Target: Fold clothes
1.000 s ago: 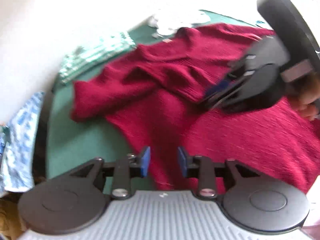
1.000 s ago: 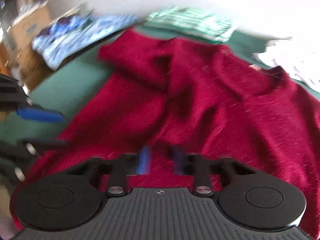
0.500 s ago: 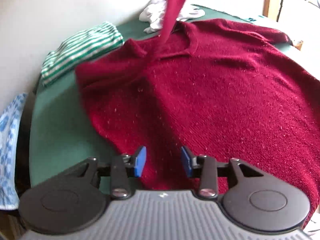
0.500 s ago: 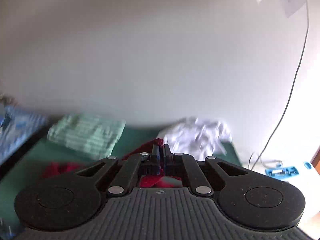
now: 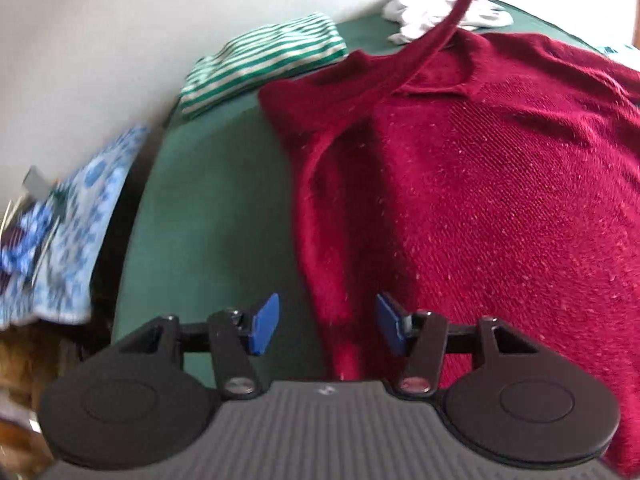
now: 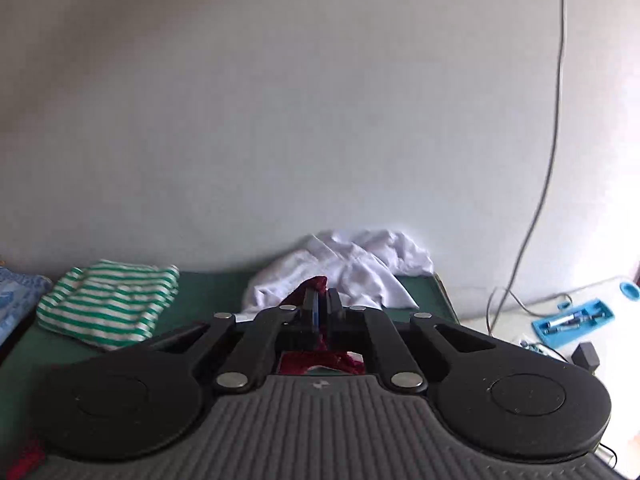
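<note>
Both claws: right claw (image 6: 320, 306) pinching red sweater (image 5: 500, 200) sleeve

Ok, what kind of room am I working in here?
Probably a home room set up for folding laundry: a green-covered table against a plain white wall, with a red sweater spread on it, a folded striped garment and a crumpled white one behind.
</note>
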